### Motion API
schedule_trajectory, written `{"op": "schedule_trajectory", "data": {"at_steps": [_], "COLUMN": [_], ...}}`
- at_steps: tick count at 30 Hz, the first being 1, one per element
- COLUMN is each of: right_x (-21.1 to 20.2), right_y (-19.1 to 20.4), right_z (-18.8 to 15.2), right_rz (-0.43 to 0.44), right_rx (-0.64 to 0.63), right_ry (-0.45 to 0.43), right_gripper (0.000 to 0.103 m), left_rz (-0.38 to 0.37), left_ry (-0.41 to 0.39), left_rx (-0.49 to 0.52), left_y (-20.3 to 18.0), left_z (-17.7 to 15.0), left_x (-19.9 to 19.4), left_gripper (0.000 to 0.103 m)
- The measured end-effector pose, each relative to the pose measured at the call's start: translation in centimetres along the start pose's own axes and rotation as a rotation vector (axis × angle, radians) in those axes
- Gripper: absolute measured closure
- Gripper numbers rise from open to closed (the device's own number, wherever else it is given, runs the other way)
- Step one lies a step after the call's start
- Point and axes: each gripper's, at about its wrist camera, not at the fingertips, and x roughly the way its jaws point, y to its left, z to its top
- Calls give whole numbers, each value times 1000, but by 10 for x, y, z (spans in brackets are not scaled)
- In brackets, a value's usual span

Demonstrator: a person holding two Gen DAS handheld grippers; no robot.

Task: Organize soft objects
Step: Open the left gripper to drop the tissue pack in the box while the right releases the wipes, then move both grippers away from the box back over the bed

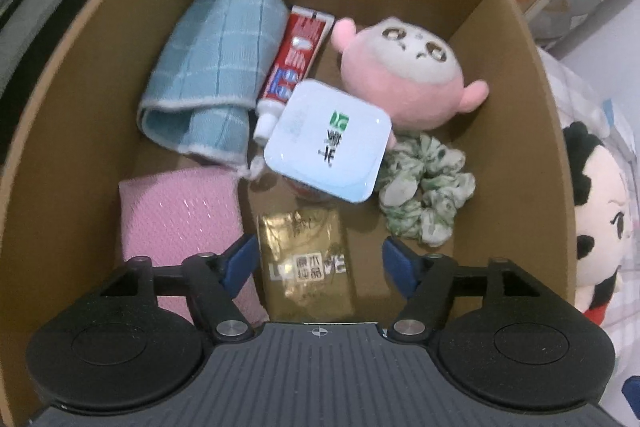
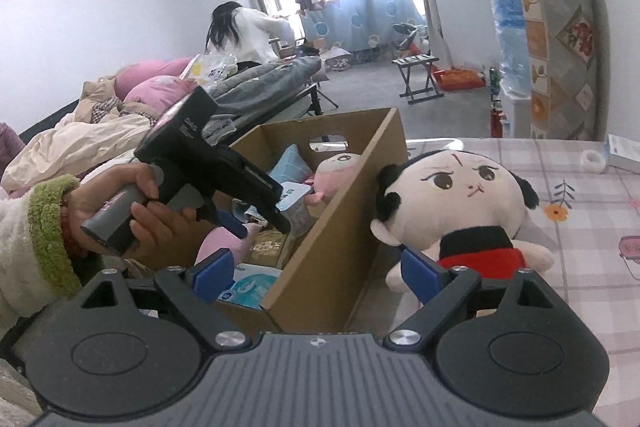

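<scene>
A cardboard box (image 1: 96, 75) holds a folded blue towel (image 1: 212, 67), a pink round plush (image 1: 404, 75), a green scrunchie (image 1: 424, 187), a pink cloth (image 1: 180, 223), a toothpaste tube (image 1: 292, 63), a white-lidded cup (image 1: 328, 139) and a gold packet (image 1: 308, 263). My left gripper (image 1: 318, 259) hangs open and empty over the gold packet. A black-haired doll in a red top (image 2: 452, 195) sits on the table right of the box (image 2: 340, 239). My right gripper (image 2: 316, 271) is open and empty, its right finger just before the doll.
The doll also shows at the right edge of the left wrist view (image 1: 600, 219). The checked tablecloth (image 2: 580, 227) carries a tape roll (image 2: 594, 160). A bed with bedding (image 2: 80, 135) lies left of the box; a person (image 2: 244, 35) stands at the back.
</scene>
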Motion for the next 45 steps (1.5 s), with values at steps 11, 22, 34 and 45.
{"op": "schedule_trajectory", "data": {"at_steps": [11, 22, 34, 45], "right_x": [-14, -52, -140, -198], "right_y": [-15, -61, -120, -149], "right_z": [-12, -31, -30, 26], "right_rz": [-19, -55, -148, -310], "right_rx": [66, 220, 273, 156], "right_ry": [-36, -163, -363, -444], "right_gripper": [39, 39, 39, 39], "left_rz": [-39, -70, -321, -462], "left_ry": [-28, -210, -265, -262], "left_rx": [10, 159, 331, 229], "left_y": [-5, -54, -197, -305], "left_z": [-11, -53, -97, -66], "left_x": [-28, -118, -194, -154], "left_gripper": [19, 7, 3, 3]}}
